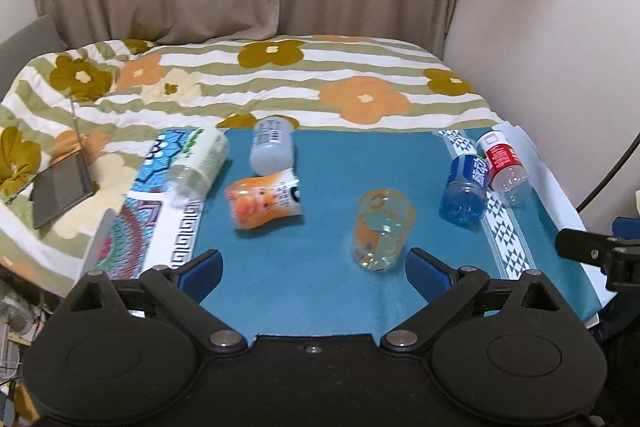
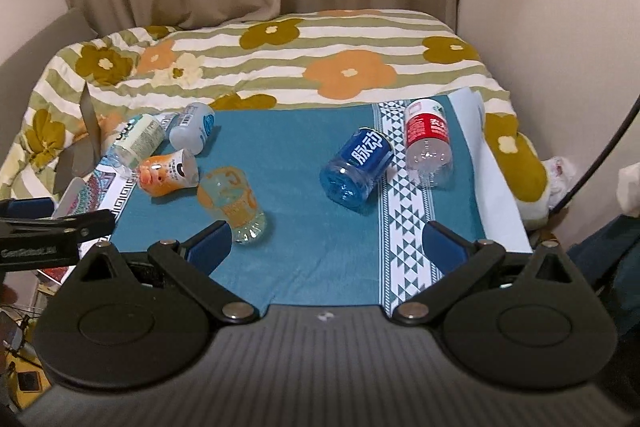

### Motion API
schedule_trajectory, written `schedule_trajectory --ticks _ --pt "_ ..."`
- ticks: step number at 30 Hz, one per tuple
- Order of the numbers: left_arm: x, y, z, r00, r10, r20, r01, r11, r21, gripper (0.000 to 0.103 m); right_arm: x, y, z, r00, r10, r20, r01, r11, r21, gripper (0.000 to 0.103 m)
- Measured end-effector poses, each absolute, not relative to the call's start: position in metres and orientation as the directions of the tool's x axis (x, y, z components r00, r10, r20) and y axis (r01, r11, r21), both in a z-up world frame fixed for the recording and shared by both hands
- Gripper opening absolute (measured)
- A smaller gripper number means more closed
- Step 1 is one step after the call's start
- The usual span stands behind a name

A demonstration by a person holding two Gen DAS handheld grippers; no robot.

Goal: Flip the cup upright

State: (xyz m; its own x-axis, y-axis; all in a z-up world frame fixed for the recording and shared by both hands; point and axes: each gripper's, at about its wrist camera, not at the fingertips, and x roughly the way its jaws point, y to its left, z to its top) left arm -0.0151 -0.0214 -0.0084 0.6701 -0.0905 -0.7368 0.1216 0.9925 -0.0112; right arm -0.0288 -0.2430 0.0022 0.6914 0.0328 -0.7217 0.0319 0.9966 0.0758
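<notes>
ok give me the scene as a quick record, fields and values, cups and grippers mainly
surface: teal mat over a floral blanket
cups on mat: six, all lying on their sides
left group: green cup, white cup, orange cup
middle: clear cup, nearest the left gripper
right group: blue cup, red cup, side by side
left gripper: open, holding nothing
right gripper: open, holding nothing
cups upright: none

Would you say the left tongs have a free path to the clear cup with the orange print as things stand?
Probably yes. The left tongs are open, and the clear cup lies just ahead on the blue cloth, slightly right of centre, with nothing between them.
</notes>
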Motion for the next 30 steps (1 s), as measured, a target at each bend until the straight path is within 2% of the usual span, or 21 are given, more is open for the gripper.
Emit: schedule_trajectory --ticks 13,30 --pt "-0.026 -0.003 -0.008 0.67 -0.062 -0.74 0.095 0.996 0.002 0.1 -0.04 -0.224 -0.005 0.673 -0.04 -0.738 0.068 0.998 0.008 0.103" --pt "-0.022 -0.002 -0.004 0.696 -0.06 -0.716 0.117 0.993 0.031 0.1 -0.035 -0.224 -0.004 0.674 -0.054 -0.737 0.085 0.996 0.004 0.103"
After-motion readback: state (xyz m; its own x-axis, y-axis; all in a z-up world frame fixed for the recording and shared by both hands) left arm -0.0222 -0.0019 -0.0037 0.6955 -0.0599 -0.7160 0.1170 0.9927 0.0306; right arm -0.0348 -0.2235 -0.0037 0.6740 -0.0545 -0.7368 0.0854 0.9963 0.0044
